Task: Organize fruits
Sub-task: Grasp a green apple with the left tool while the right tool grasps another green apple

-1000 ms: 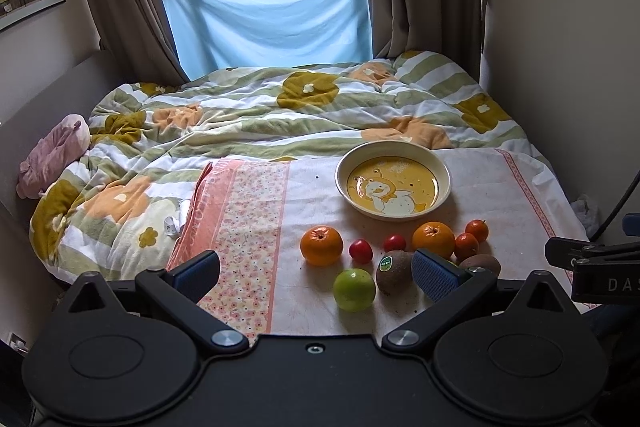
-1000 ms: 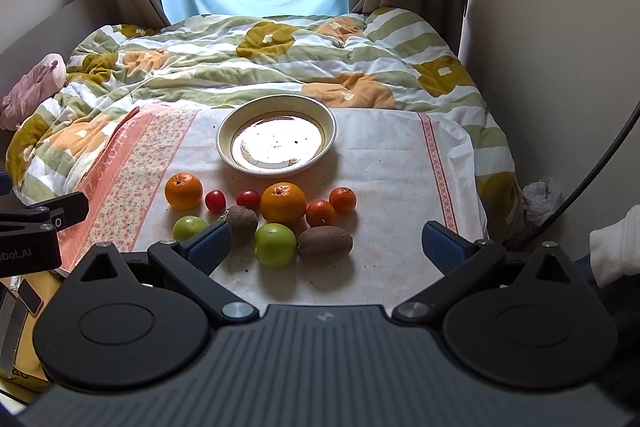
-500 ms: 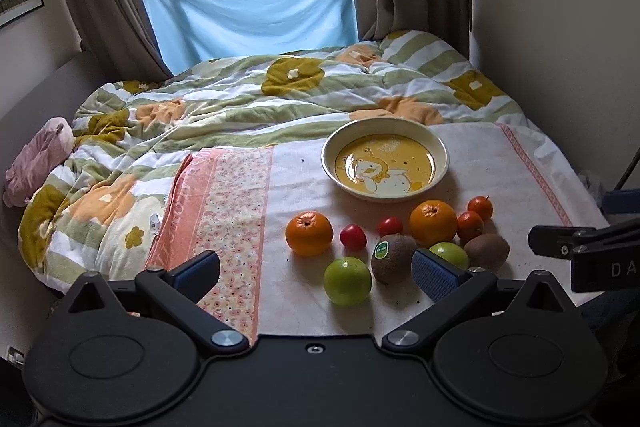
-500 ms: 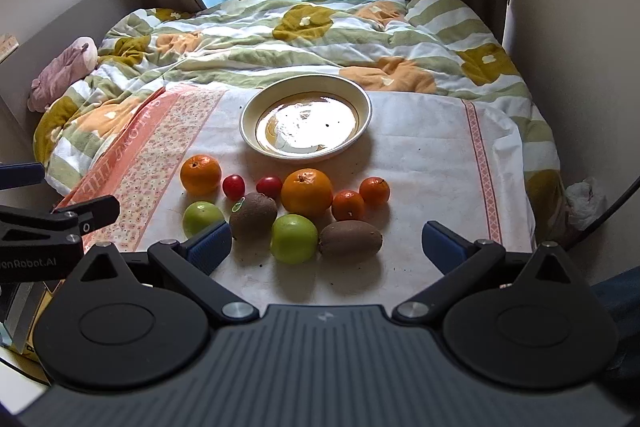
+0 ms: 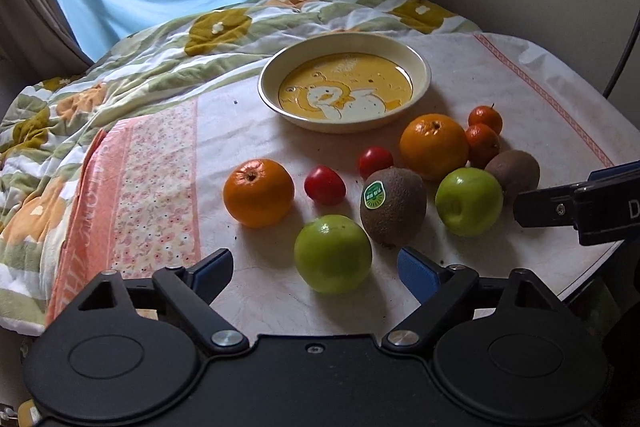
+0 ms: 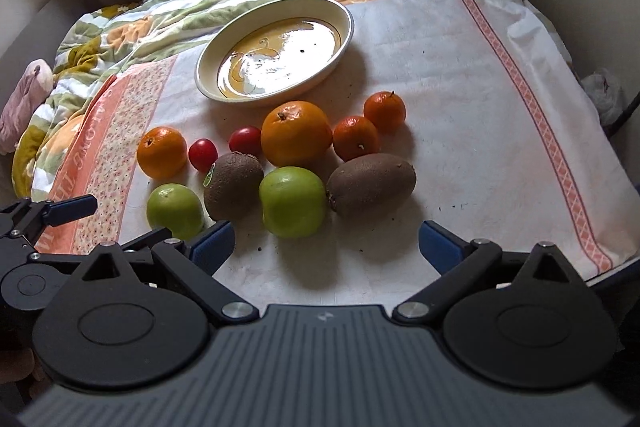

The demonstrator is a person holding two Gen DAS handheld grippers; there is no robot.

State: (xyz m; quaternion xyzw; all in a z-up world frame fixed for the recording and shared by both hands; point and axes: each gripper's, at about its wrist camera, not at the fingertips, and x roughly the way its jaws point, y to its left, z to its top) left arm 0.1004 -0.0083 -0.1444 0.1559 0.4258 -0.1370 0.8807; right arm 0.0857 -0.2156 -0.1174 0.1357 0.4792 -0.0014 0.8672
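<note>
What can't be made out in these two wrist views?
- Plate picture: right wrist view, washed out by glare.
- Kiwi sticker text: left wrist view, too small to read.
- Far kiwi: left wrist view, partly hidden behind a green apple.
- Right gripper: left wrist view, cut off by the frame edge.
- Left gripper, jaws closing: fingers partly hidden by its own body.

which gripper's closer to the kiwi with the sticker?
Left. The left hand-held gripper, jaws closing on nothing, sits just before the stickered kiwi, its right finger nearly under it. The right hand-held gripper is further right, facing the other apple.
</note>
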